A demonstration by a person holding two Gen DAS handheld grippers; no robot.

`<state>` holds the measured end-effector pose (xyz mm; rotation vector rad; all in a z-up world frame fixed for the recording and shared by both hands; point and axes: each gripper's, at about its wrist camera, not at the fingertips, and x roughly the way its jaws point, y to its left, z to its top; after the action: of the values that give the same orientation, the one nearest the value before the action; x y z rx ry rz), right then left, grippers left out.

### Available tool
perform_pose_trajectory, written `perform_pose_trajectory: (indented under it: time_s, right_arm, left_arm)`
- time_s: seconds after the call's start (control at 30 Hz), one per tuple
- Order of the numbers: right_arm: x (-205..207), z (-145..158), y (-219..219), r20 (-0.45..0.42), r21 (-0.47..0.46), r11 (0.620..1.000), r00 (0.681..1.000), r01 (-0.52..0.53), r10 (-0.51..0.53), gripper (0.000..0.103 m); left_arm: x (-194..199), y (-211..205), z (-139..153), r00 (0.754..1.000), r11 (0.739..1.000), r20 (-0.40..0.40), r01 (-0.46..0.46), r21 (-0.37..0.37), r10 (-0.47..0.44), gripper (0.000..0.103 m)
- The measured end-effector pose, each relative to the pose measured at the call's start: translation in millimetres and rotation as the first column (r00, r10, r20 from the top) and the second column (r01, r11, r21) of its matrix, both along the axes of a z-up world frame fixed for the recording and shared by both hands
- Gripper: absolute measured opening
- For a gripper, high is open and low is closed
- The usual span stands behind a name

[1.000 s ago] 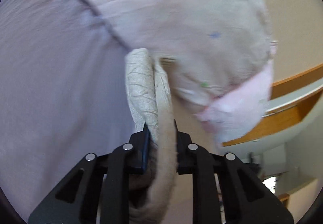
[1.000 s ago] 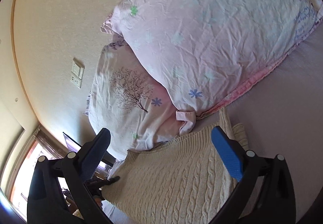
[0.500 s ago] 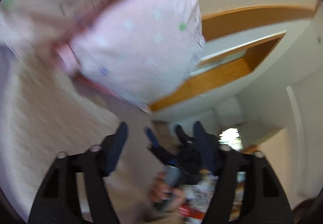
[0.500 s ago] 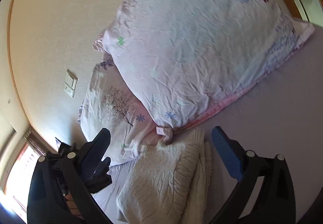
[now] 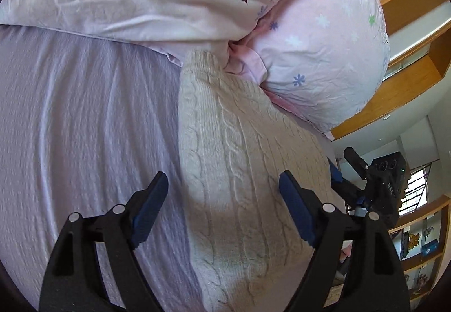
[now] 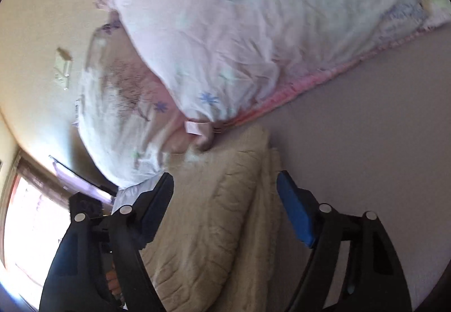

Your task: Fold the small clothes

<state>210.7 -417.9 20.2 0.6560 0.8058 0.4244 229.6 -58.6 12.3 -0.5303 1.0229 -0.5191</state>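
The folded cream cable-knit sweater [image 5: 239,171] lies on the lavender bed sheet [image 5: 84,129], its far edge touching the pink floral pillows [image 5: 324,58]. Left tool [image 5: 224,189] and right tool [image 6: 224,185] both gape above it, holding nothing; bare sheet spreads left

Both wrist views close, facing pillows [image 5: 324,39], sharing sweater [image 5: 239,171] from opposite sides.
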Motion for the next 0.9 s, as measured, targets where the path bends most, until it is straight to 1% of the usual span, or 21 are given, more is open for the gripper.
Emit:
perform_pose_trajectory:
  time_s: [0.03,0.07,0.1,0.13,0.23,0.27,0.3,0.37,0.4,0.43,0.47,0.5,0.53,0.57,0.6,0.63,0.67,0.73,0.8,0.87,0.9]
  right_arm:
    - [3,-1,7,-0.015,-0.021,0.999,1.000,-0.025,0.025,0.058]
    - [6,-4,18,-0.028,-0.067,0.996,0.998,-0.051,0.049,0.038]
    - [7,-4,23,-0.026,-0.128,0.991,0.999,-0.030,0.027,0.013]
    - [8,-3,23,-0.015,-0.139,0.990,1.000,-0.003,0.001,0.012]
    - [3,-1,-6,0.002,-0.103,0.981,0.987,0.163,-0.164,0.012]
    - [3,-5,-14,-0.019,-0.098,0.975,0.980,0.197,-0.200,0.012]
    - [6,-12,-18,-0.060,-0.061,0.981,0.980,0.187,-0.190,0.014]
    - [10,-18,-19,-0.121,0.020,0.988,0.981,0.152,-0.148,0.032]
    - [12,-19,-17,-0.131,0.042,0.991,0.984,0.123,-0.117,0.061]
    - [12,-17,-15,-0.122,0.035,0.992,0.986,0.118,-0.113,0.081]
    - [12,-16,-12,-0.120,0.014,0.993,0.987,0.113,-0.111,0.083]
    - [13,-16,-11,-0.125,-0.006,0.995,0.987,0.104,-0.104,0.083]
    - [15,-19,-9,-0.140,-0.016,0.996,0.986,0.093,-0.094,0.073]
    - [17,-24,-3,-0.171,-0.019,0.997,0.983,0.068,-0.070,0.058]
    - [18,-30,1,-0.188,0.002,0.999,0.981,0.052,-0.050,0.045]
    - [16,-29,1,-0.177,0.007,0.998,0.983,0.057,-0.055,0.039]
    - [14,-26,3,-0.152,0.028,0.999,0.987,0.047,-0.042,0.035]
    - [8,-27,3,-0.110,0.135,0.991,0.994,0.015,0.000,0.032]
    - [10,-24,20,-0.076,0.157,0.986,0.995,-0.051,0.063,0.032]
    - [14,-20,42,-0.074,0.041,0.996,0.994,-0.074,0.077,0.038]
    - [13,-15,47,-0.064,-0.039,0.997,0.996,-0.059,0.057,0.041]
  left_arm:
    - [1,-2,-2,1.000,1.000,0.005,0.002,-0.001,-0.002,0.081]
    - [0,-3,-3,1.000,1.000,0.006,0.006,0.000,-0.006,0.081]
    - [2,-7,-3,1.000,1.000,0.007,0.007,0.001,-0.007,0.082]
    - [3,-7,-4,1.000,1.000,0.007,0.005,-0.002,-0.005,0.083]
    - [3,-13,-8,1.000,1.000,0.001,0.013,-0.027,-0.013,0.087]
    - [3,-15,-10,1.000,0.999,0.003,0.022,-0.041,-0.022,0.089]
    - [3,-19,-11,0.999,0.998,0.005,0.032,-0.057,-0.032,0.090]
    - [1,-25,-10,0.999,0.998,0.005,0.036,-0.049,-0.036,0.090]
    - [1,-30,-10,0.999,0.997,0.009,0.054,-0.045,-0.054,0.090]
    - [0,-35,-10,0.998,0.997,0.015,0.065,-0.045,-0.065,0.090]
    - [-1,-39,-10,0.998,0.997,0.026,0.066,-0.041,-0.065,0.089]
    - [-2,-41,-10,0.997,0.997,0.035,0.067,-0.038,-0.066,0.087]
    - [-3,-43,-11,0.997,0.998,0.047,0.061,-0.027,-0.059,0.078]
    - [-3,-43,-13,0.998,0.998,0.047,0.050,-0.025,-0.049,0.071]
    - [-2,-42,-14,0.998,0.998,0.043,0.050,-0.046,-0.048,0.061]
    - [-2,-39,-13,0.998,0.997,0.048,0.048,-0.064,-0.045,0.048]
    - [-3,-35,-11,0.997,0.996,0.057,0.053,-0.073,-0.049,0.043]
    - [-7,-24,-4,0.995,0.993,0.064,0.084,-0.084,-0.079,0.038]
    - [-15,-9,7,0.991,0.995,0.099,0.090,-0.046,-0.085,0.038]
    - [-18,7,15,0.989,0.998,0.132,0.065,0.029,-0.068,0.042]
    - [-18,16,17,0.989,0.995,0.141,0.033,0.097,-0.047,0.048]
